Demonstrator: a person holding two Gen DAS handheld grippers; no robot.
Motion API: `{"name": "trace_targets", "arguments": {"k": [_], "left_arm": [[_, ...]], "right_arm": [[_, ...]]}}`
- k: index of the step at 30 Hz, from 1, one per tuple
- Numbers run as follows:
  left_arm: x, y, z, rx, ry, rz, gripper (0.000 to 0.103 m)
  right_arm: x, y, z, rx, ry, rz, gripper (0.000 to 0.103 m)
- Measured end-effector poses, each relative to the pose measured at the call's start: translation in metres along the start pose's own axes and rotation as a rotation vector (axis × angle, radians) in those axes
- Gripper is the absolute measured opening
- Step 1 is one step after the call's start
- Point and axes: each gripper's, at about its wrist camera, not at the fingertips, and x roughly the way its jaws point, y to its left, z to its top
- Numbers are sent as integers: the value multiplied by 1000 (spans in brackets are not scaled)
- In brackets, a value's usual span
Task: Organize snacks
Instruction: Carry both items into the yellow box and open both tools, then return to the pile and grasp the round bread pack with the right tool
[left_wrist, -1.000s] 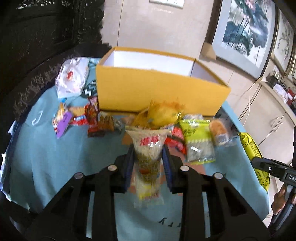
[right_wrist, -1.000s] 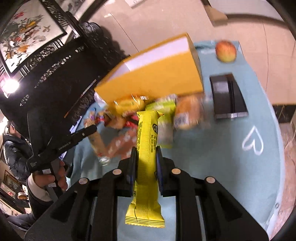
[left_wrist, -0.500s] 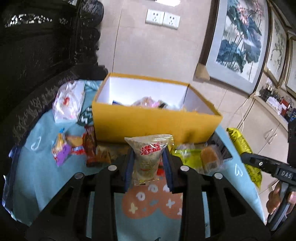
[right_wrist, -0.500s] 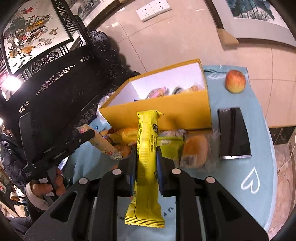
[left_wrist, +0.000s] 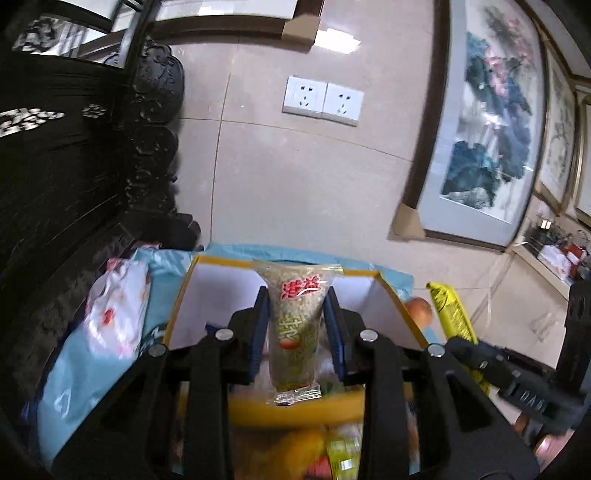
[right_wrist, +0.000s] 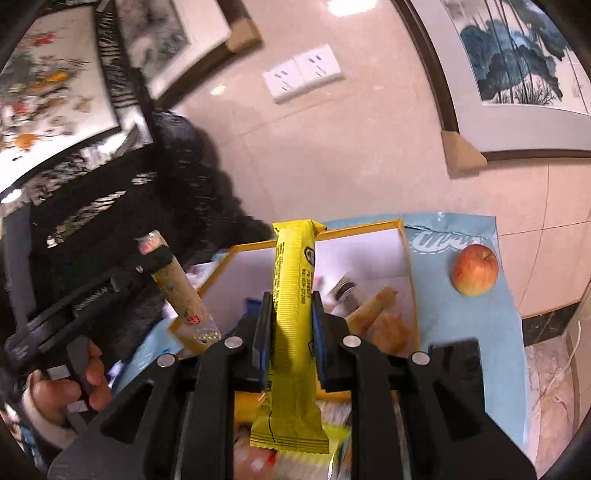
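I have two snacks up over the big yellow cardboard box (right_wrist: 404, 258) on the blue-clothed bench (right_wrist: 461, 317). I think the best way is to bring each one low inside the walls before letting go.

My left hand-held gripper (left_wrist: 295, 328) is squeezed on one clear grain snack packet (left_wrist: 297, 325). My right hand-held gripper (right_wrist: 288, 332) is squeezed on one long yellow snack bar (right_wrist: 293, 295).

I count one box, two grippers, two held snacks and one red apple (right_wrist: 474, 269) beside the box.

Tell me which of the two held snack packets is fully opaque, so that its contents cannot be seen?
The long yellow bar, shut in the right gripper. The clear packet in the left gripper shows pale grains inside.
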Motion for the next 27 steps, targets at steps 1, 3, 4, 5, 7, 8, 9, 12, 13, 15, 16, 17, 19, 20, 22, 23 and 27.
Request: {"name": "trace_targets", "arguments": {"k": [1,3,4,5,7,8,9,12,13,15,16,17,19,20,22,23,27], "left_arm": [[20,1,4,-9,12,15,30],[48,2,5,-23,39,35,52],[60,4,3,-32,57,51,92],[67,7,-2,-47,59,102,101],[65,10,-11,-58,40,100,101],[62,12,-15,-57,38,85,101],[60,14,-18,-54,36,89,101],[49,16,-26,-40,39,97,101],[46,16,-29,-40,46,95,101],[39,15,-35,-29,58,84,101],[34,14,-37,-23,59,85,101],[30,13,-40,-17,58,84,101],[21,11,-47,-1,62,78,101],[17,9,-50,3,66,77,101],[9,8,-58,15,77,70,101],[6,8,-61,20,82,70,101],[-3,11,-86,30,127,78,101]], "right_arm": [[18,-5,6,10,12,-25,21],[45,-13,10,20,29,-61,31],[65,-20,10,19,62,-120,58],[72,-23,8,31,78,-166,67],[69,-35,-1,95,42,-189,71],[63,-37,-5,109,16,-142,72],[60,-37,-8,107,10,-130,74],[44,-40,-19,105,-3,-124,78],[39,-40,-23,109,1,-110,79],[30,-40,-28,111,3,-107,79],[24,-39,-32,104,-1,-116,80],[19,-37,-33,94,-5,-124,84],[7,-35,-40,75,-24,-154,96],[1,-35,-44,72,-36,-166,96],[-8,-35,-50,69,-35,-169,97],[-11,-34,-53,73,-30,-170,98],[-26,-37,-71,93,-21,-199,102]]}}
